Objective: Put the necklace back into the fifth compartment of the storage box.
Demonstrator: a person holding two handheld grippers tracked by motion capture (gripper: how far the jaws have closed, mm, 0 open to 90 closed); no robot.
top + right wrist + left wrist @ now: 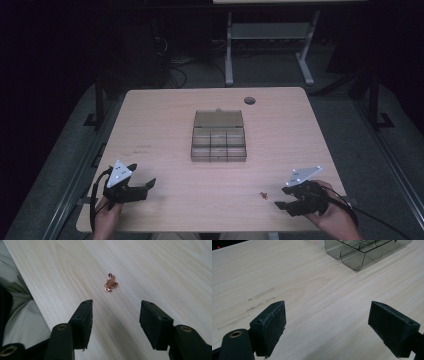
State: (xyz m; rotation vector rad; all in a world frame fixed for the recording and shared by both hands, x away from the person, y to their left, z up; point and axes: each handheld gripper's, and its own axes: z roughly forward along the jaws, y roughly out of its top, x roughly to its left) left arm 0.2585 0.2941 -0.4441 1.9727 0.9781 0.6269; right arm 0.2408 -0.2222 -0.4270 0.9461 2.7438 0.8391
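Broadly, the wooden table (165, 110) carried very little: a clear compartment box (219, 145) sat near its middle with the lid tipped back, well apart from both hands. Nearer the person's edge, the left gripper (145, 184) rested low with its jaws spread wide over bare wood and nothing between them. The right gripper (281, 198) lay near the front right corner, its jaws also parted and holding nothing, aimed toward a small tangle of rose-gold chain (110, 283) lying on the table just ahead of the pads (83, 320). In the high view that chain (263, 195) showed as a tiny speck just to the left of the right gripper. As a judgement, the risk lay in the chain itself: being so thin and flat against the wood, the blunt pads could slide over it, pinch only a loop and let the rest dangle, or nudge it toward the near table edge
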